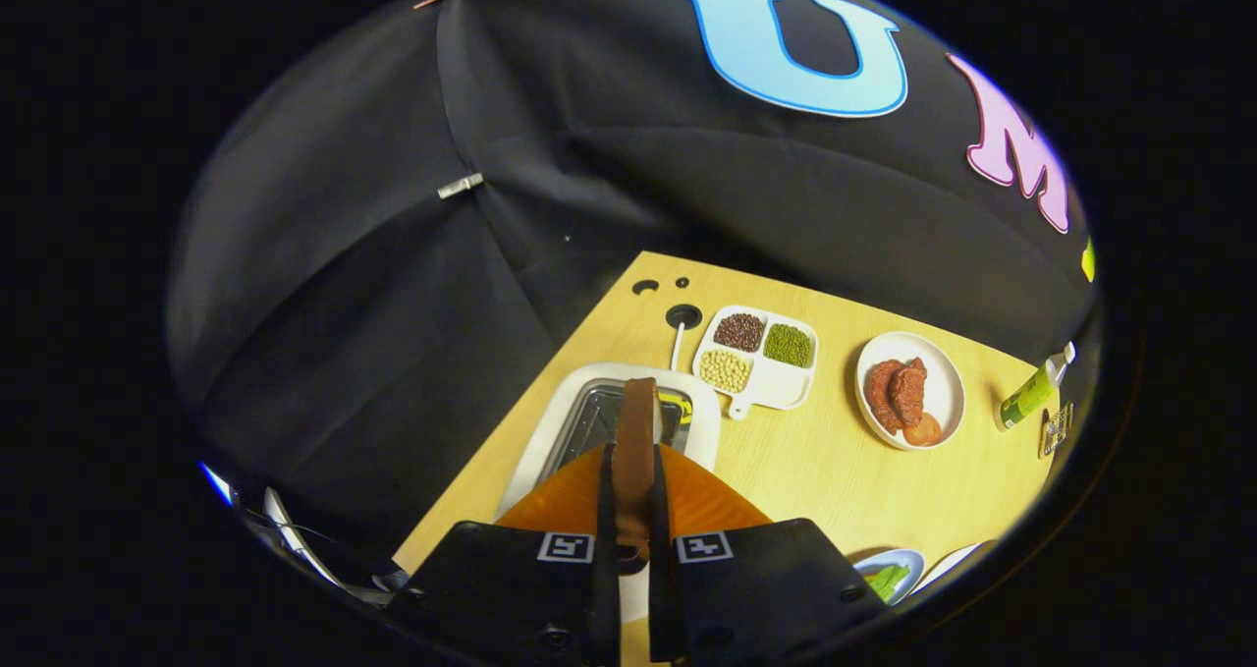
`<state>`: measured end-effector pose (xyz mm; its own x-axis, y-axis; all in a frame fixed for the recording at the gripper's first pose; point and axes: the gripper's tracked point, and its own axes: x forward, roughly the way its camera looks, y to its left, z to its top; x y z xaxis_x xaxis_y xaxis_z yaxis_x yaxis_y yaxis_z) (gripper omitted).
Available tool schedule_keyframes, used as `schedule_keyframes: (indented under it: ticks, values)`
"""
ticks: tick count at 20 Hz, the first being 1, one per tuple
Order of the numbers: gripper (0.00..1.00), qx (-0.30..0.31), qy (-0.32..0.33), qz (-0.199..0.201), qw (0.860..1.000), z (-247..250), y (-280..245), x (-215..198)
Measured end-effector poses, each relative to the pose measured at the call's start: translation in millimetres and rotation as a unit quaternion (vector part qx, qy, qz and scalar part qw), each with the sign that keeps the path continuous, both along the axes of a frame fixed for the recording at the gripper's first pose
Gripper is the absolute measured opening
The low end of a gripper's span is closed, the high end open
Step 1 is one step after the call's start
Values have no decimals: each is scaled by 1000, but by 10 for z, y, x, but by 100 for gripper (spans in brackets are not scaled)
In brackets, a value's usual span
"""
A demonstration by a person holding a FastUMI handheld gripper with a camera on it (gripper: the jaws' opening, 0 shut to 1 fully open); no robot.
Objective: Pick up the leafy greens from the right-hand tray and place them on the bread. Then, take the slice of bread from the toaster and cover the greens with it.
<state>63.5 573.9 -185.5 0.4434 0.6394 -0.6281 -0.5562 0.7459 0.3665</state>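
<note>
My gripper [634,485] is shut on a slice of bread [636,414], which I see edge-on as a brown strip between the two fingers. The slice hangs over the white toaster [550,421], just above its metal top and slots. The toaster stands on the wooden table [815,461], directly ahead of the fingers. Leafy greens [888,581] lie in a blue-rimmed dish [908,559] close beside the right finger, partly hidden by it. What lies under the greens I cannot tell.
Beyond the toaster to the right stands a white divided tray [781,384] with three kinds of beans. Further right are a plate [941,384] with meat and a tomato slice, and a green bottle [1029,394]. A second white plate rim [951,561] sits by the dish.
</note>
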Motion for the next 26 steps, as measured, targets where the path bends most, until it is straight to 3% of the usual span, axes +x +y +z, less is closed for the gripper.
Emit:
schedule_keyframes:
  ticks: [5, 10, 19, 26]
  values:
    - [16, 50, -9, -15, 999, 435, -482, -40]
    - [16, 65, -10, -51, 997, 501, -1310, -5]
    - [16, 33, -7, -119, 992, -3, -2884, -214]
    - [16, 44, 21, -145, 988, -439, -3259, -571]
